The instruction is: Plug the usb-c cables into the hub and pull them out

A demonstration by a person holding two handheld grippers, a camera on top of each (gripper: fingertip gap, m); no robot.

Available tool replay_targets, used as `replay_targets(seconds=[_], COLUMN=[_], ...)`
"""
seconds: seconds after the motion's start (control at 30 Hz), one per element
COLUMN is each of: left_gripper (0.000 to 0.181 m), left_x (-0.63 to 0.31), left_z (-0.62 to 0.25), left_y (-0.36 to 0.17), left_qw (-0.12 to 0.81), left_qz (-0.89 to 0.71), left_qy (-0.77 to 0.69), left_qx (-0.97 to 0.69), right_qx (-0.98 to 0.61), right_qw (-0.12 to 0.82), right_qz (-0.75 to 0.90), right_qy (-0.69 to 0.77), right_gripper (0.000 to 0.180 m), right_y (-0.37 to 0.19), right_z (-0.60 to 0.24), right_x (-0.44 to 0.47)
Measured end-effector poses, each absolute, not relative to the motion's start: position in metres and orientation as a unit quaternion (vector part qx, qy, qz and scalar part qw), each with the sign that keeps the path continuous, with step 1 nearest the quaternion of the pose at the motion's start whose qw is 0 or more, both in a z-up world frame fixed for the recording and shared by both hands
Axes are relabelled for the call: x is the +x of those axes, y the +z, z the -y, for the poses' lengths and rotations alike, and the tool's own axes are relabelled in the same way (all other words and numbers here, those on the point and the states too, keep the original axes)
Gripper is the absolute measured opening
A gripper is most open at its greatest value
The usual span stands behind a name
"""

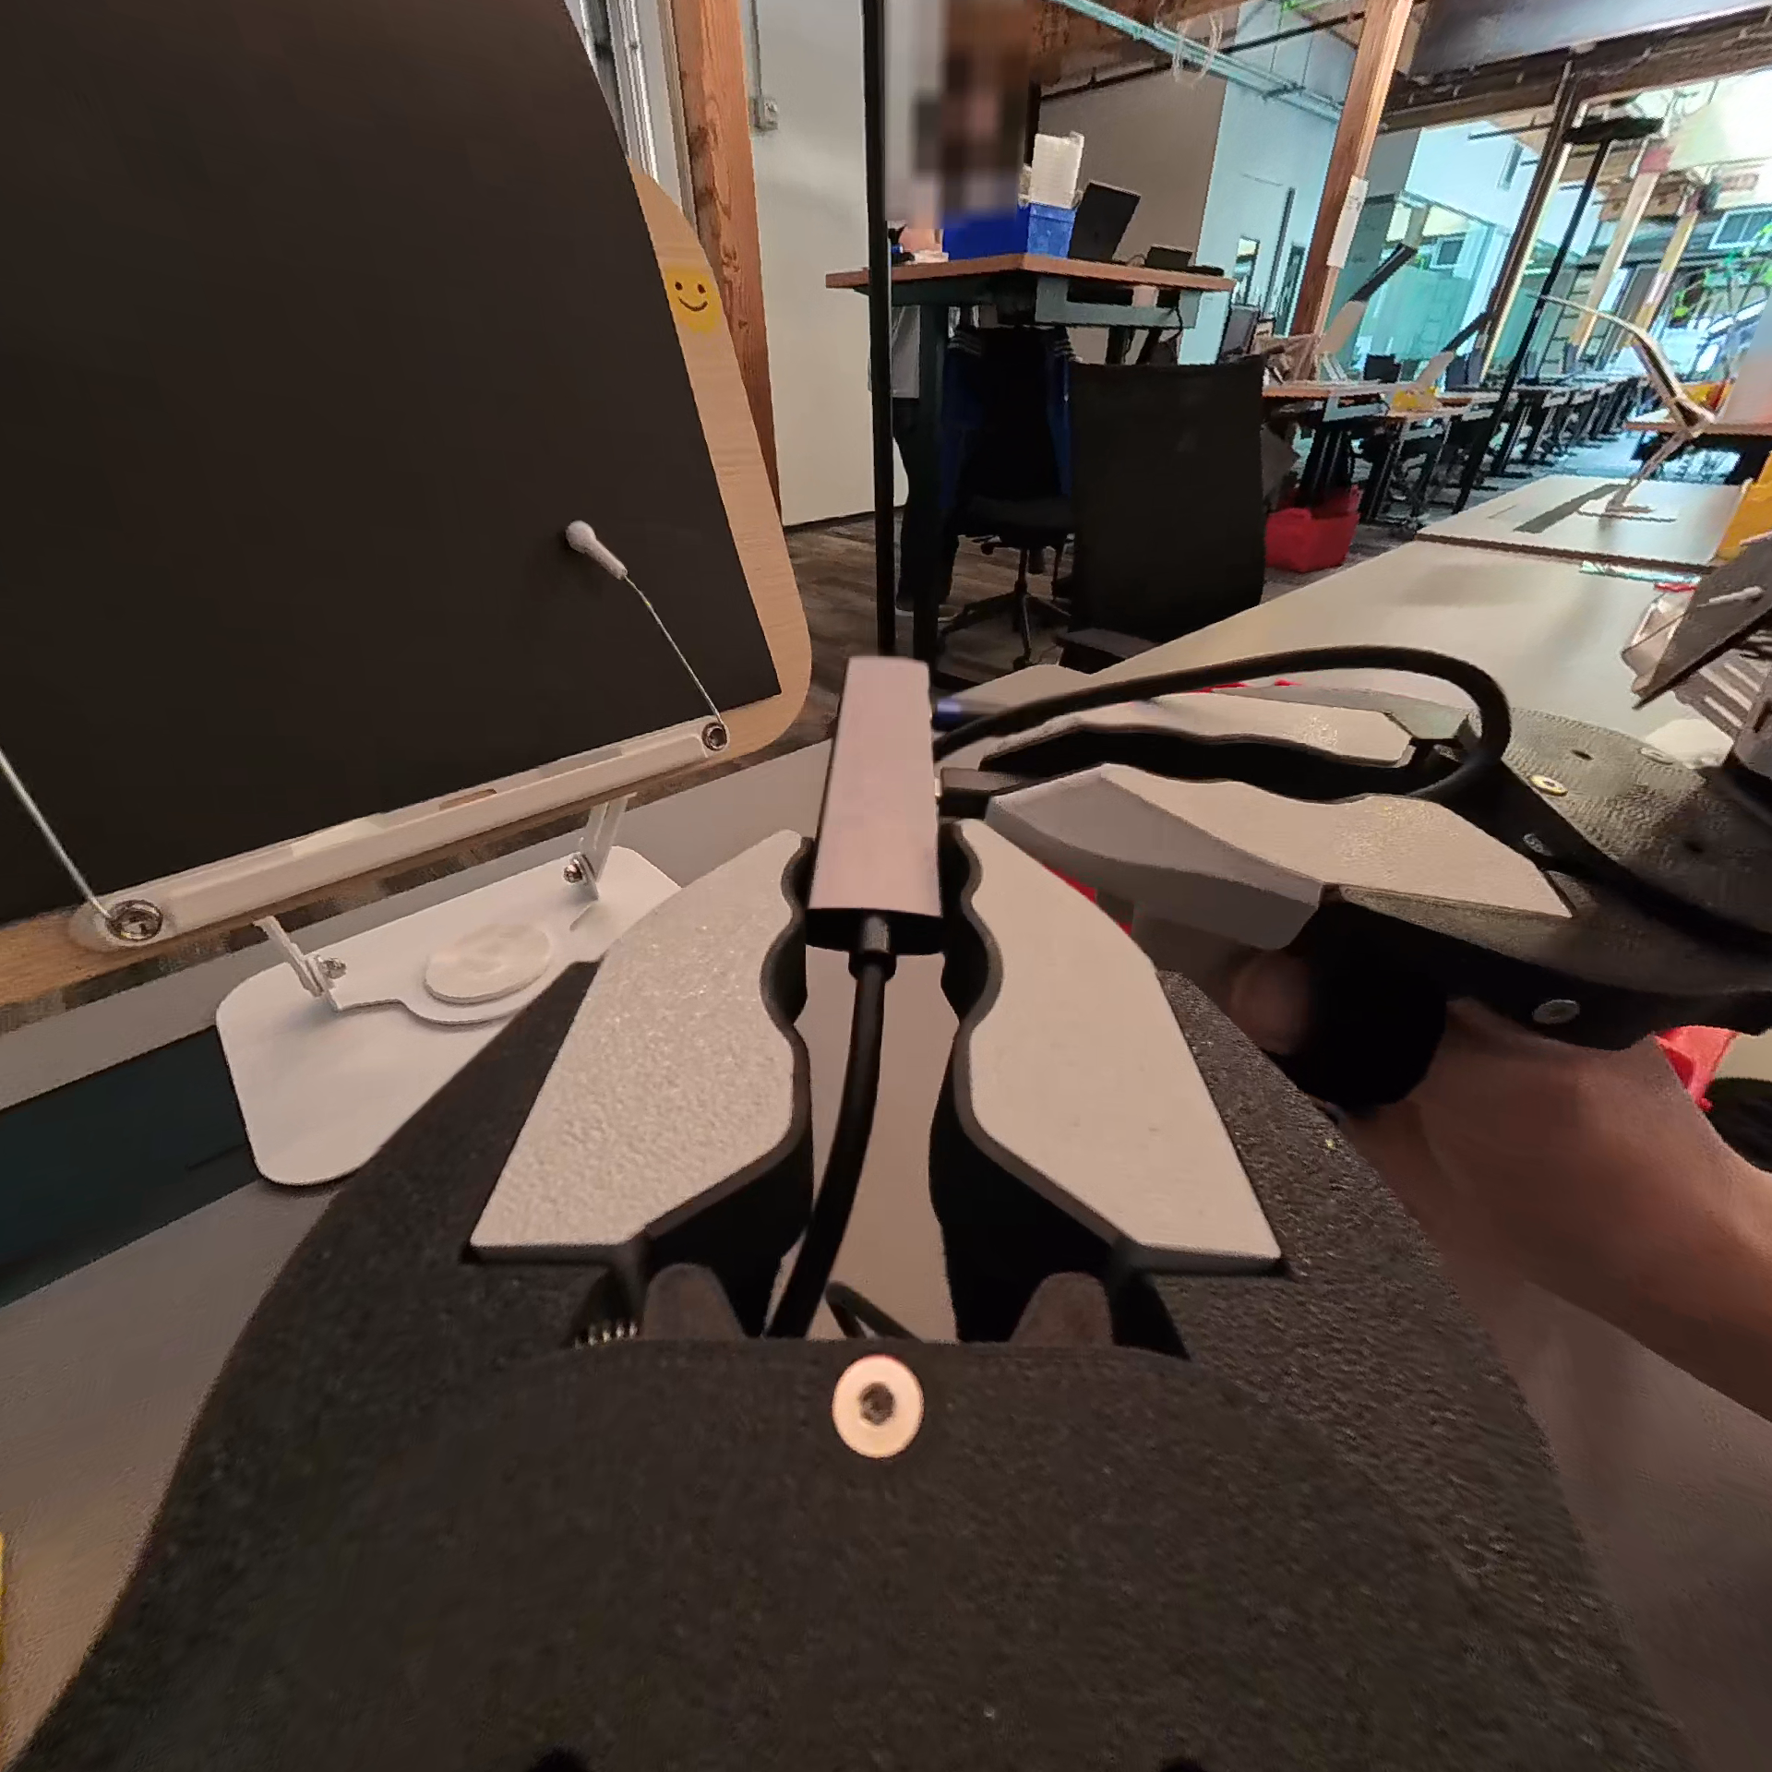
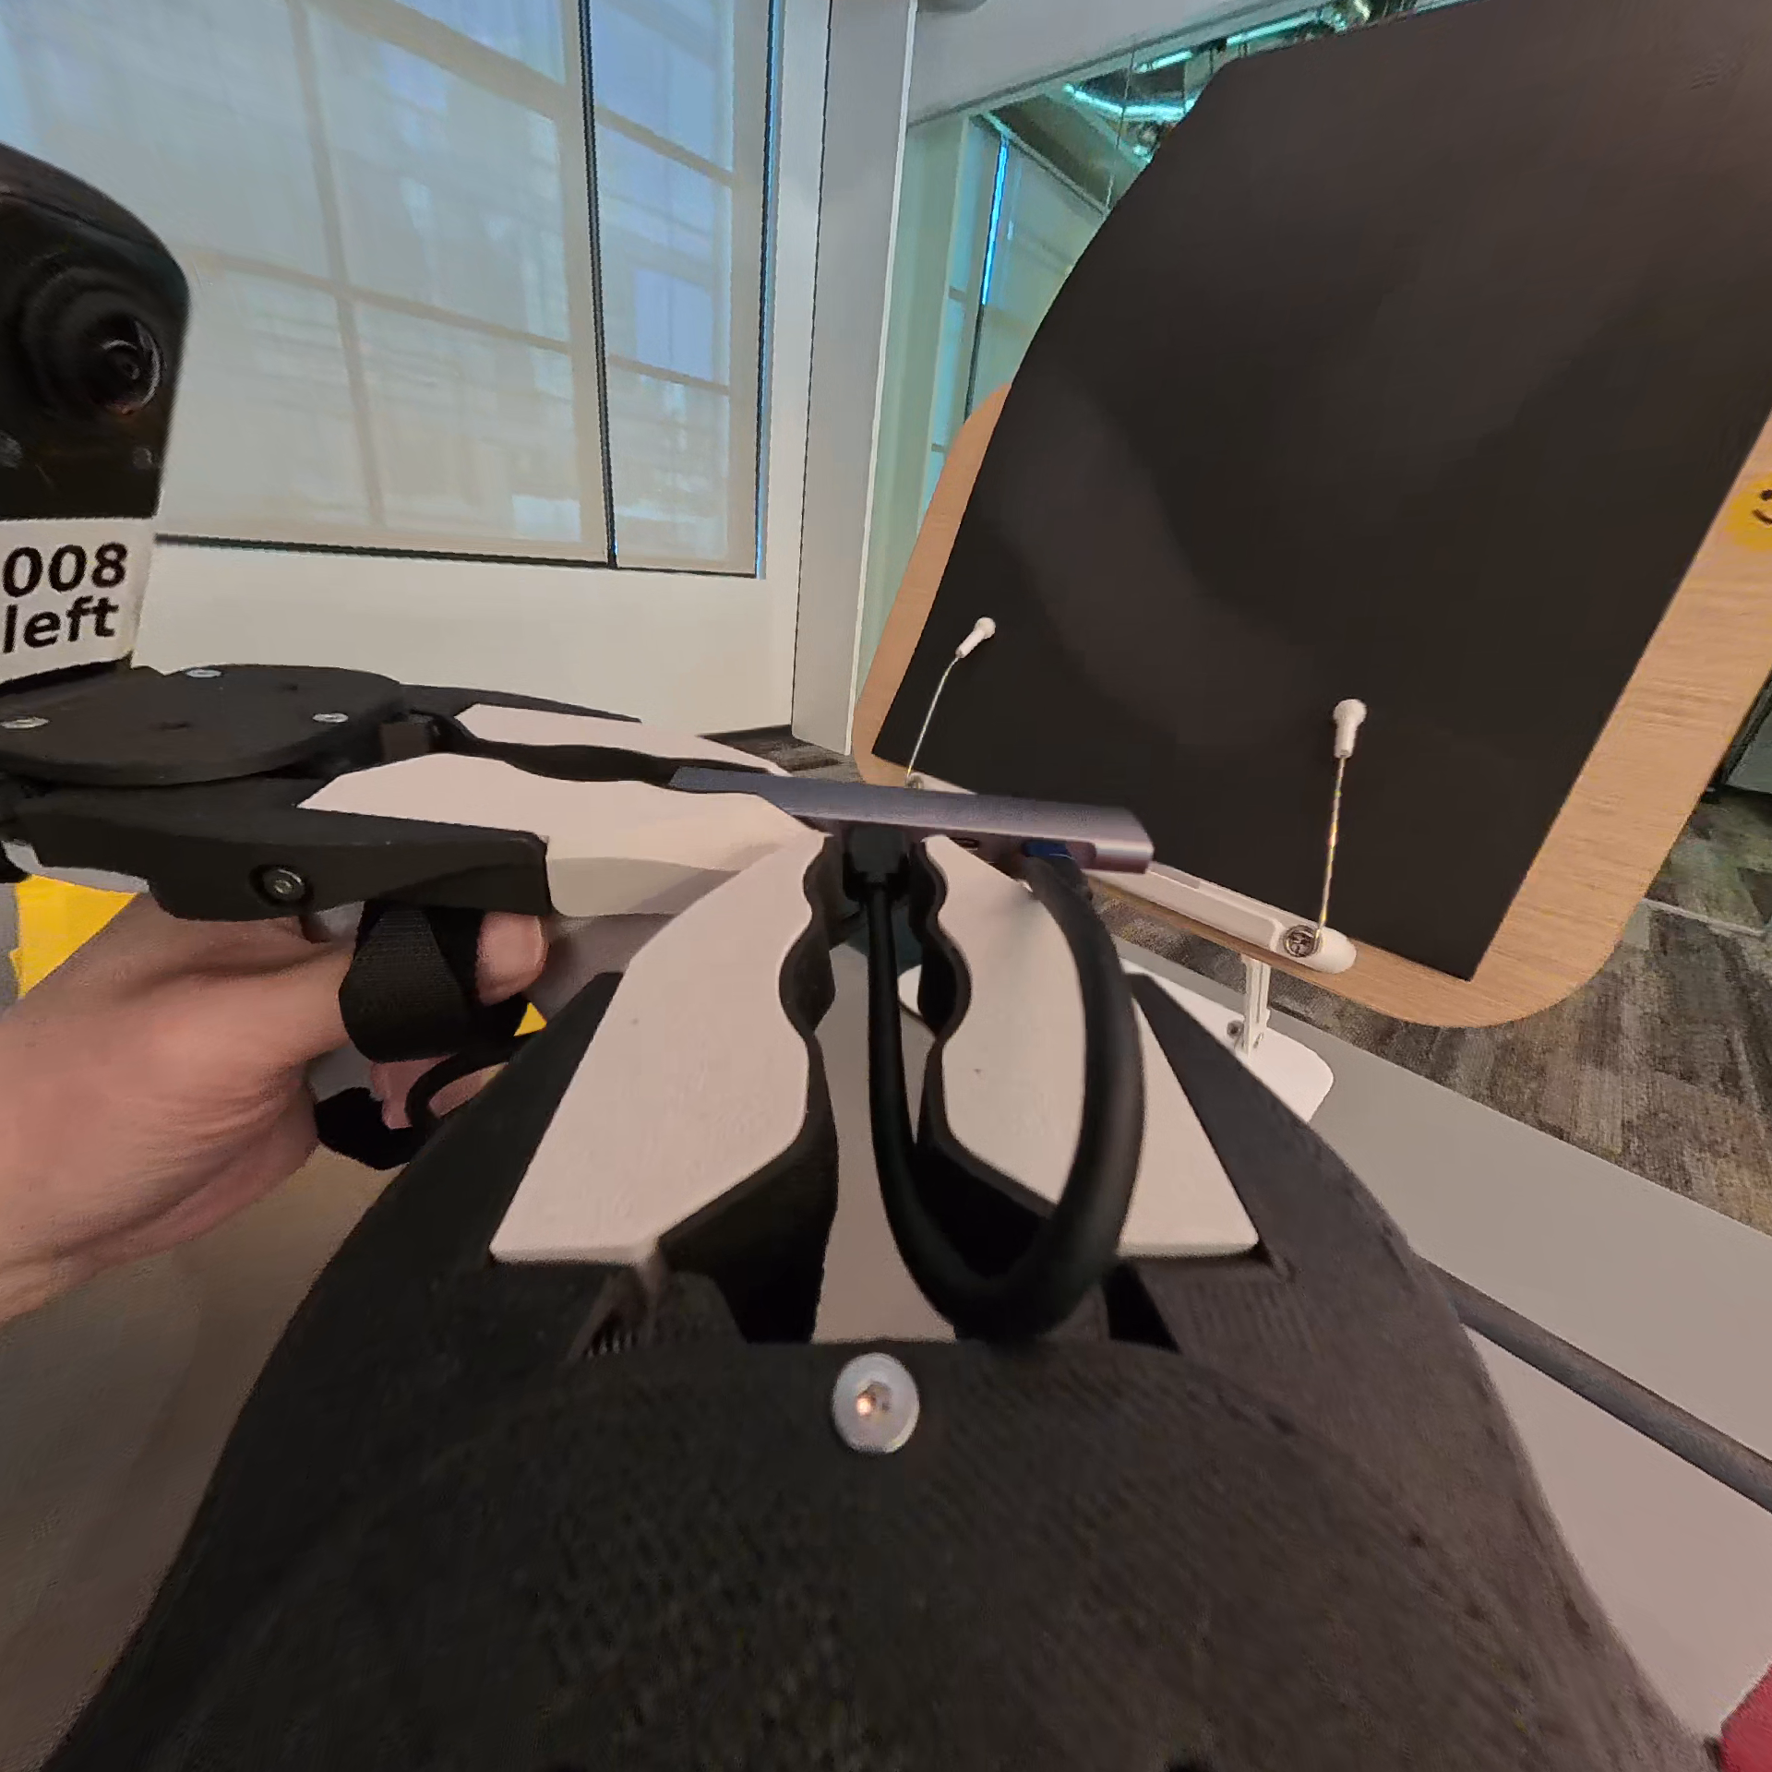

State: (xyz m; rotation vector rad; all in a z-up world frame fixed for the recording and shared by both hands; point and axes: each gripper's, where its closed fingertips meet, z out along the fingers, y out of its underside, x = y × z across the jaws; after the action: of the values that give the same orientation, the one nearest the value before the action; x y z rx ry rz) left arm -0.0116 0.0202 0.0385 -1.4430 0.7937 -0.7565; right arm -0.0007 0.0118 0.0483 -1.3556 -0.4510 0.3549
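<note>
My left gripper is shut on the near end of a slim grey hub, held in the air and pointing away. The hub's own black lead runs back between my fingers. My right gripper is shut on a black usb-c plug that meets the hub's long side; how deep it sits is hidden. Its black cable loops back to a blue-tipped plug in a port farther along. The right gripper comes in from the right in the left wrist view. The left gripper comes in from the left in the right wrist view.
A black board with a wooden rim leans on a white stand close behind the hub, with thin wire clips on it. A grey table lies below, with a grey cable across it. A person stands at a desk farther back. The tips of both grippers are at nearly the same place.
</note>
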Motion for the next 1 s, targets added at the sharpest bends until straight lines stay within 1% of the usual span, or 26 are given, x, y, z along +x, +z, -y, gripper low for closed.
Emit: replay_targets(seconds=[0.57,0.83,0.9,1.0], left_gripper=[0.024,0.024,0.024,0.024], left_x=[-0.014,-0.013,-0.012,-0.009], left_z=[-0.022,-0.018,-0.02,-0.026], left_y=[0.041,0.045,0.045,0.033], left_qw=[0.63,0.633,0.639,0.639], left_qz=[-0.333,-0.336,-0.332,-0.314], left_qy=[-0.328,-0.334,-0.329,-0.332], left_qx=[-0.621,-0.611,-0.611,-0.619], right_qx=[-0.634,-0.612,-0.606,-0.616], right_qw=[0.721,0.734,0.742,0.743], right_qz=[0.205,0.205,0.199,0.21], right_qy=[0.189,0.21,0.204,0.155], right_gripper=[0.014,0.014,0.014,0.014], right_y=[0.049,0.052,0.052,0.04], right_z=[-0.014,-0.009,-0.01,-0.016], right_x=[-0.003,-0.001,0.0,0.004])
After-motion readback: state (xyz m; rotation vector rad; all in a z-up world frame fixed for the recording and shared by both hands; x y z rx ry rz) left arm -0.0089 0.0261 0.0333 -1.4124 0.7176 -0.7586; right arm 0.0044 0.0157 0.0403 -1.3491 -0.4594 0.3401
